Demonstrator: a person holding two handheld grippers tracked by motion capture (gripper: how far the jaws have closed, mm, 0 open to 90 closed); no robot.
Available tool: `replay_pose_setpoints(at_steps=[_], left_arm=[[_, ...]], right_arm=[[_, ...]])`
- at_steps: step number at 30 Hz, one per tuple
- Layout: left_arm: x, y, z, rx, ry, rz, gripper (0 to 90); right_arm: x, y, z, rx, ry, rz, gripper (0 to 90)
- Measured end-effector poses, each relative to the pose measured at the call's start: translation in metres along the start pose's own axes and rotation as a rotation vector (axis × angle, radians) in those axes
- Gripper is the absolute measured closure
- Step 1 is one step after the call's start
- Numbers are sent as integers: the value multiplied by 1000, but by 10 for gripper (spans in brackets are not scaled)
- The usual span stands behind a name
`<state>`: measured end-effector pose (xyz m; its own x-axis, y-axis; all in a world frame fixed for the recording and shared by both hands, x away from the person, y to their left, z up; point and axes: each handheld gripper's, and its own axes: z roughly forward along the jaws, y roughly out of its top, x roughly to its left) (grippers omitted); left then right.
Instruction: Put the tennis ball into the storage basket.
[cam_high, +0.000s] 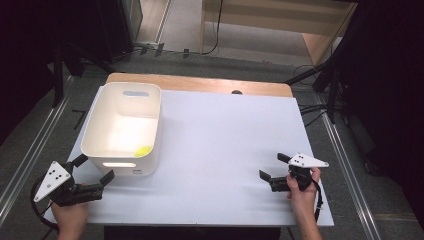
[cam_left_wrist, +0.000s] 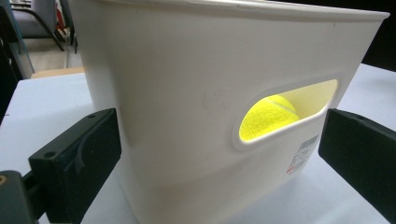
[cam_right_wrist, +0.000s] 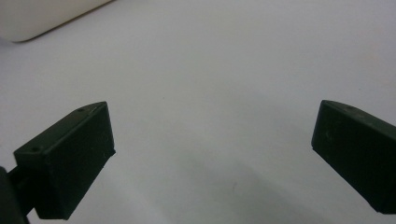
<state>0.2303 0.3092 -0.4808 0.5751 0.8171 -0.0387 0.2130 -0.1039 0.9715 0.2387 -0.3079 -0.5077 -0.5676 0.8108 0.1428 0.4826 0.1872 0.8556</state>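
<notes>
Your left gripper (cam_high: 95, 167) sat at the near left corner of the white bin (cam_high: 97, 120), its jaws spread wide and gripping nothing. In the left gripper view the bin (cam_left_wrist: 187, 93) filled the space ahead of those jaws, its rounded corner reaching in between them; whether either jaw touched the plastic could not be told. One jaw lay low beside the bin's side wall, and the other lay beside the wall with the handle slot. Through that slot, just inside the jaw on that side, you could see the yellow tennis ball (cam_left_wrist: 267, 117) resting inside the bin. From the high view the ball (cam_high: 142, 150) lay on the bin's floor against the near wall, just beyond your left jaws. Your right gripper (cam_high: 274, 166) was well apart from the bin, held over the white tabletop (cam_high: 225, 135), and its jaws also stood wide open and empty. In the right gripper view, bare tabletop (cam_right_wrist: 210, 84) lay between and ahead of those jaws, with a curved edge of the bin (cam_right_wrist: 42, 18) far ahead of one jaw.
</notes>
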Motion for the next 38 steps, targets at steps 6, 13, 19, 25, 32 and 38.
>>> replay_pose_setpoints(at_steps=[6, 13, 19, 25, 32, 38], left_arm=[[0, 0, 0, -2, -2, -1, 0], [0, 0, 0, -2, -2, -2, 0], [0, 0, 1, -4, -1, -4, 0], [0, 0, 1, -2, -1, -2, 0], [0, 0, 1, 0, 0, 2, 0], [0, 0, 1, 1, 0, 1, 0]], right_arm=[[-6, -9, -12, -8, -21, 29, 0], [-14, -19, -30, -25, -52, 67, 0], [-24, -26, -42, -65, -80, 95, 0], [-25, -27, -46, -112, -108, 84, 0], [-25, -29, -48, -150, -109, 77, 0], [-24, -29, -45, -137, -102, 76, 0]])
